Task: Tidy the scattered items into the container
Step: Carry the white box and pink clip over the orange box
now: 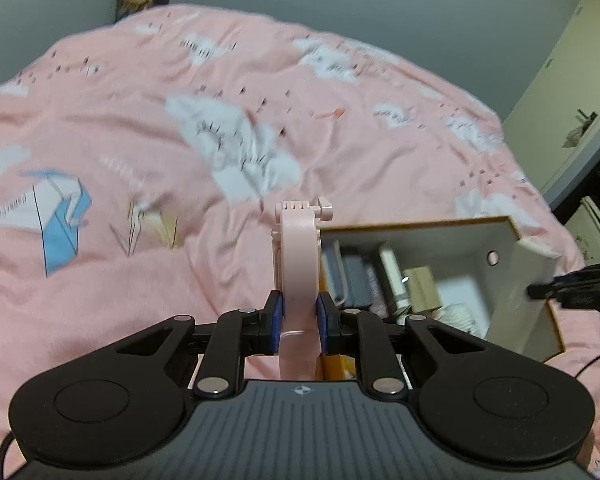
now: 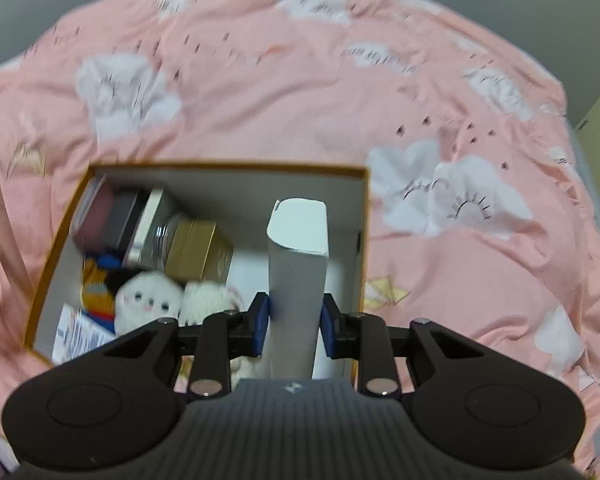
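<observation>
Pink gadget (image 1: 298, 264), base behind tongs (image 1: 299, 316)

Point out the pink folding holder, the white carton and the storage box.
pink folding holder (image 1: 298, 256): left wrist view, on its rounded pink body above the pads.
white carton (image 2: 298, 276): right wrist view, on its grey-shaded front face.
storage box (image 2: 228, 168): right wrist view, on its far brown rim.

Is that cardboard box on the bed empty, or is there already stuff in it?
Partly full. The box already holds a plush toy, a gold carton and a glass jar, with bare floor on one side.
</observation>
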### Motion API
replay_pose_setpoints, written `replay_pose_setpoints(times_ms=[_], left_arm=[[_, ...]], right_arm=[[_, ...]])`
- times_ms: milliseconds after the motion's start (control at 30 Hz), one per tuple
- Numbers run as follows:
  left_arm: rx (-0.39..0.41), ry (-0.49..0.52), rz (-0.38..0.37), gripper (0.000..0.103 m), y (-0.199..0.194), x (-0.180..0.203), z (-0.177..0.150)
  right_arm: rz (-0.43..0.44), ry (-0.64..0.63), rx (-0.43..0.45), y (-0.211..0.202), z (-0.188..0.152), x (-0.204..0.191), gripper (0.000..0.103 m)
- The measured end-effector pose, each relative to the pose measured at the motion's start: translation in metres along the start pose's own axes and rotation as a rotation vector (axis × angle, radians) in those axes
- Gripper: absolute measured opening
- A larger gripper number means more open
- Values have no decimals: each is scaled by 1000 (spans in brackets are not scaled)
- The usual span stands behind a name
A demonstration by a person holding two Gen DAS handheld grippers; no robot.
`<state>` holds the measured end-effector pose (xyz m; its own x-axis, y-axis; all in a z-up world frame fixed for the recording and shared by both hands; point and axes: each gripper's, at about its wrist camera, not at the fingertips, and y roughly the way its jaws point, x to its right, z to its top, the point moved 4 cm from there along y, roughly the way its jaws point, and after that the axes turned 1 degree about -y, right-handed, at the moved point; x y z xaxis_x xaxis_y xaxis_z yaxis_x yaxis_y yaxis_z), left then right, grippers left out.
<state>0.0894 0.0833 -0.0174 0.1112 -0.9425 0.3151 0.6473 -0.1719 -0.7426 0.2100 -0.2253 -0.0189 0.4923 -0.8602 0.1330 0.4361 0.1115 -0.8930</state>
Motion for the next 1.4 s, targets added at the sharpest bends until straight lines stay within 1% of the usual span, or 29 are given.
replay_pose_setpoints(times_ms=[167,333,433,567,733,867,1067,1133,1233,1267,1400], left_arm=[[34,41,-51,20,-21,15,14],[44,69,-128,20,-28,33,26],[36,84,-165,20,-22,46,30],[9,96,-207,20,-8,62,30],[-28,118,-229,20,9,80,27],[-50,135,-254,20,18,94,24],[-68,149,-285,20,25,108,21],[-70,150,-291,20,26,110,20],[-74,152,-291,20,27,112,21],[-75,153,-291,20,27,113,21],[-81,157,-295,20,28,117,21]], right_arm=[[30,-30,-106,21,1,-6,29],[42,-40,-133,37,12,-9,29],[47,-31,-142,49,17,-8,29],[75,5,-155,64,18,0,29],[81,-16,-138,66,17,1,29],[7,-93,-127,65,14,-5,30],[-28,-106,-103,59,14,3,31],[-16,-110,-92,55,13,2,31],[70,-89,-99,53,8,-5,29],[82,-89,-104,53,5,-8,29],[56,-119,-118,57,-2,-17,29]])
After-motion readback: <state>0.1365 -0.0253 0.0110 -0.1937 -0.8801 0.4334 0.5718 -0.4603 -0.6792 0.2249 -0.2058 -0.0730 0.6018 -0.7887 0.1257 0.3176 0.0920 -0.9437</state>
